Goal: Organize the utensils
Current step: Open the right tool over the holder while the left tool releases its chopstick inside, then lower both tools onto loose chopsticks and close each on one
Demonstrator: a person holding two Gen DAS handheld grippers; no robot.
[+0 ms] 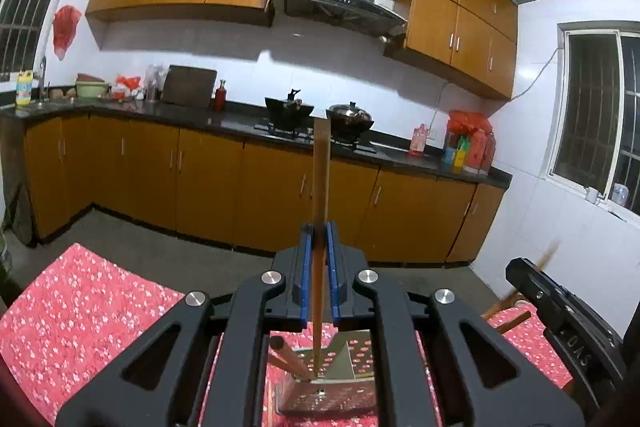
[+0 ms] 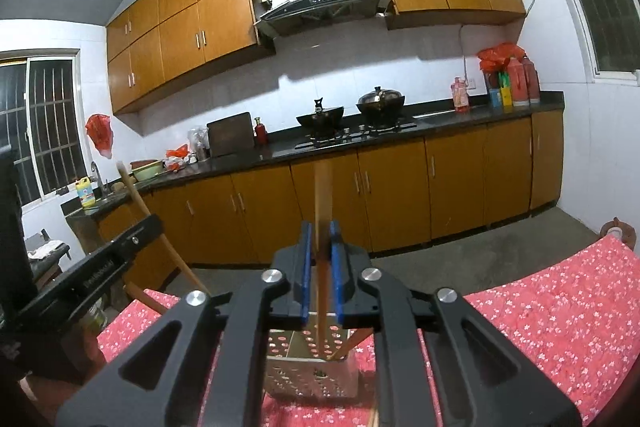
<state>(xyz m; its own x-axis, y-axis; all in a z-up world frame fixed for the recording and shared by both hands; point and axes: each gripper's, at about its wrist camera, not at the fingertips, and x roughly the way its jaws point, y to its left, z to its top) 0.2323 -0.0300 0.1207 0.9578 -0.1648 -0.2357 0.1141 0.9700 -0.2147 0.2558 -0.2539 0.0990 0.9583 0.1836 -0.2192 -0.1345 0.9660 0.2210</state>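
My left gripper (image 1: 319, 227) is shut on a wooden chopstick (image 1: 321, 179) that stands upright, its lower end inside a perforated metal utensil holder (image 1: 332, 387) on the red floral tablecloth (image 1: 80, 307). Another chopstick (image 1: 286, 355) leans in the holder. My right gripper (image 2: 320, 227) is shut on a second upright chopstick (image 2: 322, 195), its lower end inside the same holder (image 2: 312, 375), where another chopstick (image 2: 352, 343) leans. The left gripper shows at the left of the right wrist view (image 2: 92, 267); the right gripper shows at the right of the left wrist view (image 1: 560, 311).
A kitchen counter (image 1: 224, 119) with woks on a stove (image 1: 316, 131), bottles and wooden cabinets runs across the back. The table with the cloth (image 2: 540, 307) extends on both sides of the holder. Concrete floor lies between table and cabinets.
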